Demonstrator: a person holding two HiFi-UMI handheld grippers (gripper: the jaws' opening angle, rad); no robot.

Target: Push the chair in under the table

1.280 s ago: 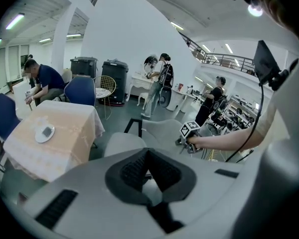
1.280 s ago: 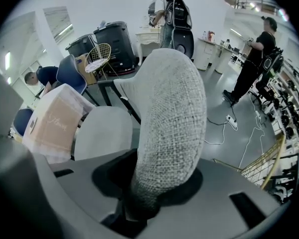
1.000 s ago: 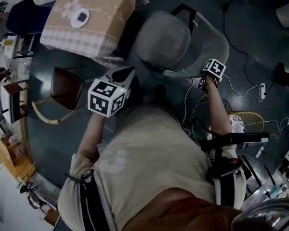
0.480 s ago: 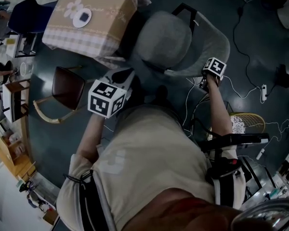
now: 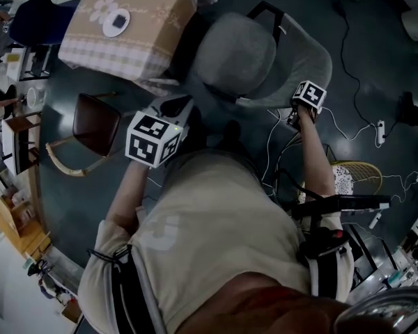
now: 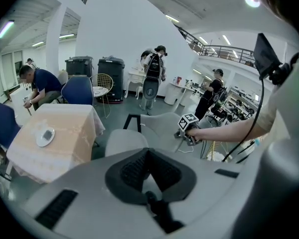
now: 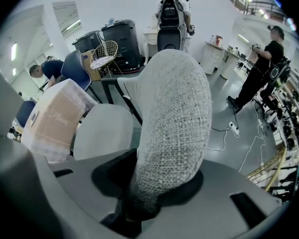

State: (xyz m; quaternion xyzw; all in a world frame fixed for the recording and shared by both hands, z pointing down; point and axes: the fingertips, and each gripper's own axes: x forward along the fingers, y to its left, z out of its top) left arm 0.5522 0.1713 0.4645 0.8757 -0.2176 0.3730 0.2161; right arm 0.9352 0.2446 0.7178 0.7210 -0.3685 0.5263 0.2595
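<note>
The right gripper (image 5: 297,111), at the right of centre in the head view, has its jaws partly spread and clamped on the chair (image 5: 265,61). In the right gripper view (image 7: 154,193) the grey woven backrest (image 7: 177,113) fills the gap between the jaws and rises up the middle of the frame, with the pads against its two faces. The left gripper (image 5: 175,108), left of centre in the head view, has its jaws pressed together with nothing between them. The left gripper view (image 6: 149,171) shows the dark pads meeting in a point and aimed toward the chair's seat (image 6: 123,142); whether the tip touches the seat I cannot tell. The same view shows the right gripper (image 6: 188,131) at the backrest's edge, right of centre. The chair stands in the upper middle of the head view, its seat (image 5: 233,56) just beside the corner of the bench (image 5: 146,44), which lies at the upper left under a checked cloth (image 5: 101,58). A white dish (image 5: 116,24) sits on the bench.
</note>
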